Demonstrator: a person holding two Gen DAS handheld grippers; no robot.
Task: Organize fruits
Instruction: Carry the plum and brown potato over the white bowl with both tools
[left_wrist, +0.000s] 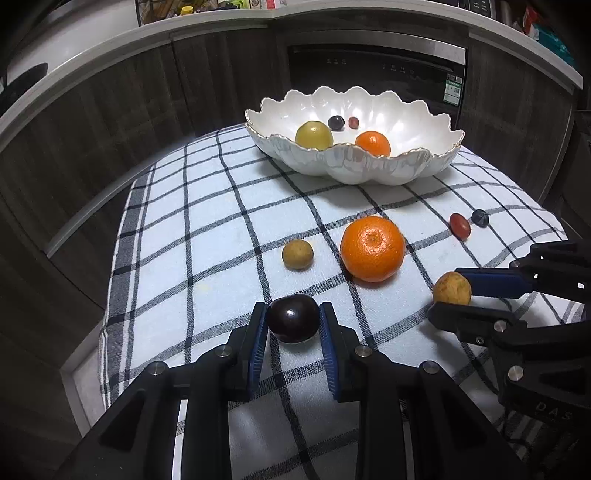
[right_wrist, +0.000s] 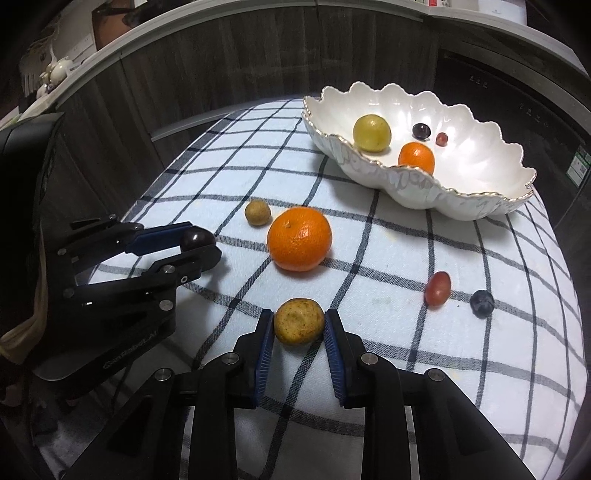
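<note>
The left gripper (left_wrist: 293, 320) is clamping a dark plum (left_wrist: 293, 318) between its blue pads, and the right gripper (right_wrist: 299, 326) is clamping a small yellow-brown fruit (right_wrist: 299, 322) the same way; both fruits are sitting low over the checked cloth (left_wrist: 207, 206), near its front edge, and whether they are resting on it cannot be told. The pads are meeting each fruit at its widest girth, on opposite sides, which is judged the correct place to hold a round body, since a grip above or below that line would likely be squeezing it out. The plum is showing a glossy, smooth skin and is probably slippery and soft under pressure, so a light, centred clamp is advisable. The yellow-brown fruit is looking dull and slightly dimpled, which suggests a rougher, less slippery surface, though possibly a bruisable one. Both are judged light. Loose on the cloth are lying a large orange (left_wrist: 372, 248), a small tan fruit (left_wrist: 297, 254), a red grape (left_wrist: 459, 225) and a blueberry (left_wrist: 480, 217). The white scalloped bowl (left_wrist: 354, 166) is standing at the far side, well apart from both grippers, and is already holding several fruits. Its thin, gilded rim is appearing fragile, so fruit is best lowered in rather than dropped.
</note>
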